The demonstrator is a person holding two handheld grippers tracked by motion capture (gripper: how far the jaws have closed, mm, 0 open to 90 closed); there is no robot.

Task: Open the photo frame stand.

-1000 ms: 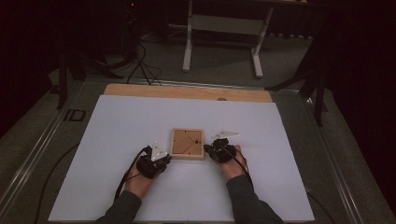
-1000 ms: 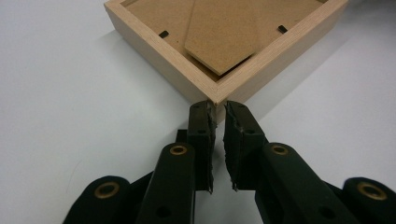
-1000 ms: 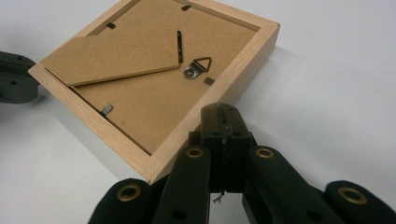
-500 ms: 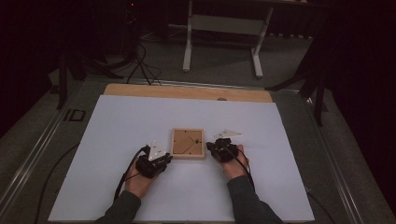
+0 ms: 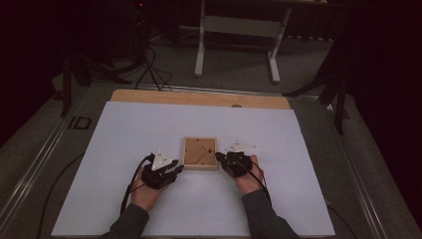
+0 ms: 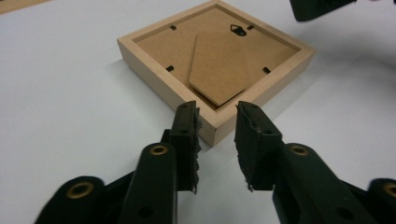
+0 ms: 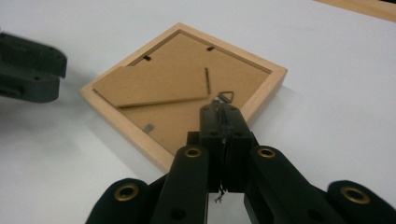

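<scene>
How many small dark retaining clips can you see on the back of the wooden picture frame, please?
4: in the left gripper view, on the square light-wood picture frame, black clips sit at top left, left, right and top right; the brown stand flap may hide more.

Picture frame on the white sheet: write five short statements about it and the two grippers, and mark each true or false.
1. The picture frame lies back side up. True.
2. The left gripper has its jaws clamped on the frame's corner. False: the jaws stand apart with the corner between them, and they have just been opening.
3. The right gripper has its jaws shut. True; its tips are at the metal hanger.
4. The frame's stand flap is missing. False: it lies on the backing.
5. The frame rests on bare wood. False: it rests on the white sheet.
</scene>
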